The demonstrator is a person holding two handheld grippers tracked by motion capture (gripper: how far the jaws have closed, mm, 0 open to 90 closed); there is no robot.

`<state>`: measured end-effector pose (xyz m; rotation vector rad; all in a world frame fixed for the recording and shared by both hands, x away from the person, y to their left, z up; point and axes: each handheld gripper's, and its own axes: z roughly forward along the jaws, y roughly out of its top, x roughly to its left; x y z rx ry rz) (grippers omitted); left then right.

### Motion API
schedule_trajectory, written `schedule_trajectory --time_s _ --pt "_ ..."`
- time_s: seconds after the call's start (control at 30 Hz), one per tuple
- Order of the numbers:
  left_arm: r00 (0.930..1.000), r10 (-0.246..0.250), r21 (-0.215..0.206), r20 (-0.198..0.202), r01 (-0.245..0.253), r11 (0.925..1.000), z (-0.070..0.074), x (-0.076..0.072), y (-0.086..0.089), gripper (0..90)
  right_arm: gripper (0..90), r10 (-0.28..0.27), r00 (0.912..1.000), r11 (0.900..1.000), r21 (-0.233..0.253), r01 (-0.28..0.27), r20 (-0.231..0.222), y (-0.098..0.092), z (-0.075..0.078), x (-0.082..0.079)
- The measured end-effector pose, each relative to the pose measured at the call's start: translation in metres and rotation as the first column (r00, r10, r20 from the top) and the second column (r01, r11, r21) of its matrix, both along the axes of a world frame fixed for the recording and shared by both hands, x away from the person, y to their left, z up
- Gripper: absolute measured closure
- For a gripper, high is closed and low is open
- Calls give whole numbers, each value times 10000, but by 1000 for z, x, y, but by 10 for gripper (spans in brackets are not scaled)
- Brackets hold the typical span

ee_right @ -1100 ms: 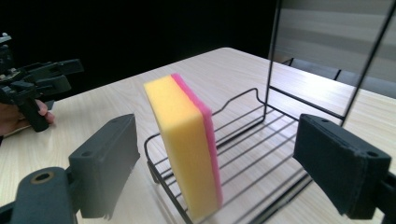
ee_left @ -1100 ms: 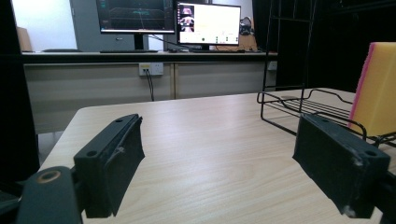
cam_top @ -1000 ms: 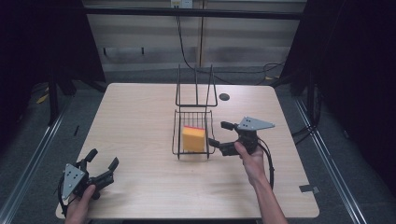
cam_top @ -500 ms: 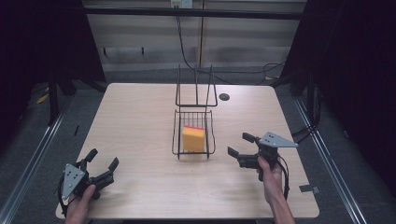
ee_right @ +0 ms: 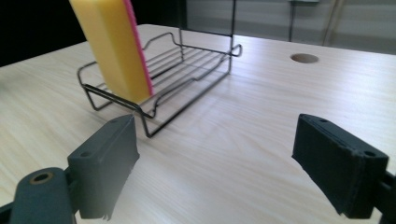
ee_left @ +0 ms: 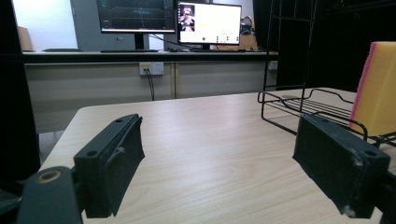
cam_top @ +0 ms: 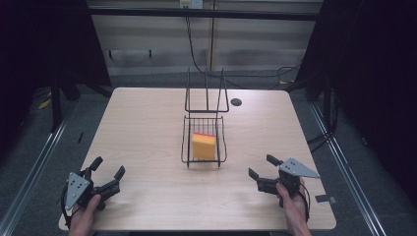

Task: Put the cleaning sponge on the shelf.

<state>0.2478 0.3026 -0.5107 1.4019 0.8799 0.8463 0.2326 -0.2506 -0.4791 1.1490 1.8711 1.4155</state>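
**Sponge stands in the wire rack, both grippers empty at the near edge**

Nearest the person, the left gripper point(cam_top: 104, 180) sits by the desk's point(cam_top: 147, 123) near-left corner, its jaws spread wide with nothing between them. The right gripper point(cam_top: 264, 172) rests near the near-right corner, jaws likewise spread and empty, and well apart from the rack.

Farther in, about the middle of the desk, the black wire rack point(cam_top: 185, 147) holds a yellow sponge with a pink scouring face point(cam_top: 203, 146). The sponge stands on edge in the tray, leaning slightly, as the right gripper view shows point(ee_right: 114, 46). Behind the tray the rack's tall wire back rises toward the far edge, and a round cable hole point(cam_top: 236, 102) lies beyond it on the right.

The placing looks finished. To end it well, I would keep both grippers low and clear of the rack, since a knock to the light wire frame could tip the sponge over.

No brand or label can be read. Two monitors point(ee_left: 169, 21) glow beyond the desk in the left gripper view, their text too small to make out.
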Motion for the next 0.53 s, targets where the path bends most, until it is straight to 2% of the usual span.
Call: schedule_trajectory --time_s 0.1,0.17,0.2,0.23,0.33,0.53 --pt "10000 12 49 16 -12 10000 0 0 0 155 133 -66 10000 9999 126 66 11 -3 -6 -4" --pt "10000 19 1 4 -19 10000 0 0 0 155 135 -161 9998 9996 -221 159 -89 -6 -15 -8" --pt "10000 19 1 4 -19 10000 0 0 0 155 135 -161 9998 9996 -221 159 -89 -6 -15 -8" --pt "10000 20 4 4 -20 10000 0 0 0 155 135 -298 9994 9995 -113 296 -154 -8 -21 -10" --pt "10000 17 36 15 -17 10000 0 0 0 155 138 -346 9991 9994 -85 344 -250 -9 -25 -11" --pt "10000 1 -6 -16 -1 10000 0 0 0 155 133 -518 9985 9982 -324 512 -168 -8 -25 -12"
